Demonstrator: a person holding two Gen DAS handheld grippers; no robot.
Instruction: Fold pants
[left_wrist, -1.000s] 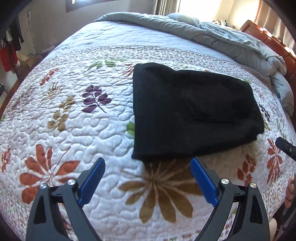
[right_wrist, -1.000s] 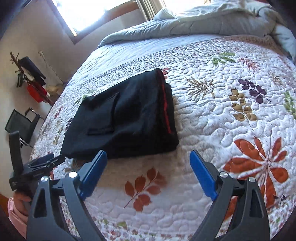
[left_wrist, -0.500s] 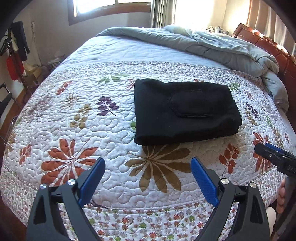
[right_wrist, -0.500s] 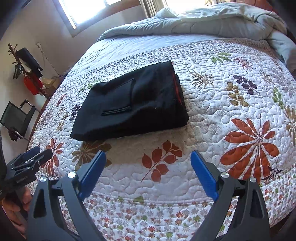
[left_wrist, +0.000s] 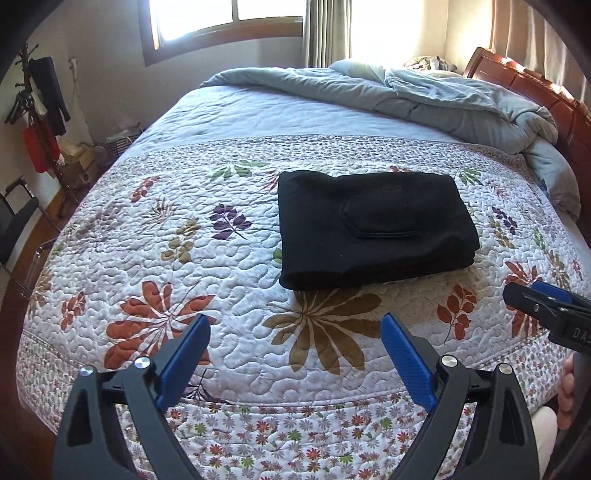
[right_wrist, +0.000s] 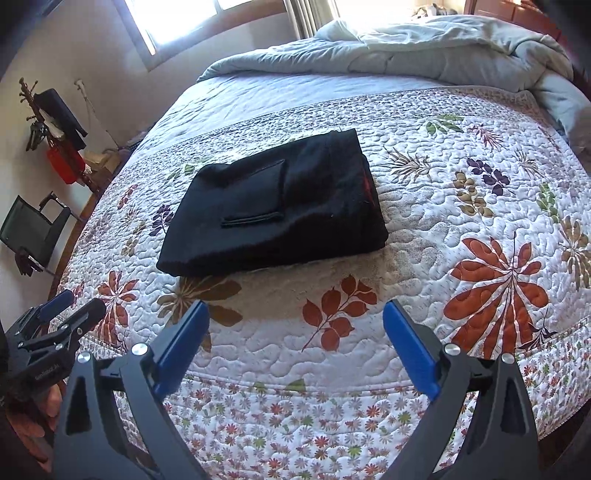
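Here, folded black pants (left_wrist: 373, 232) on quilt (left_wrist: 229, 280), both hand-held grippers (left_wrist: 291, 350) (right_wrist: 295, 338) spread wide, empty, handles cut off.

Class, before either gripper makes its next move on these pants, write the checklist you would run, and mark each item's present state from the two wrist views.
1. Black pants lie folded in a compact stack on the quilt: ok.
2. Left gripper open, holding nothing: ok.
3. Right gripper open, holding nothing: ok.
4. Both grippers clear of the pants: ok.
5. Stack edges aligned all round: cannot tell; far side hidden.
6. Nothing resting on the pants: ok.
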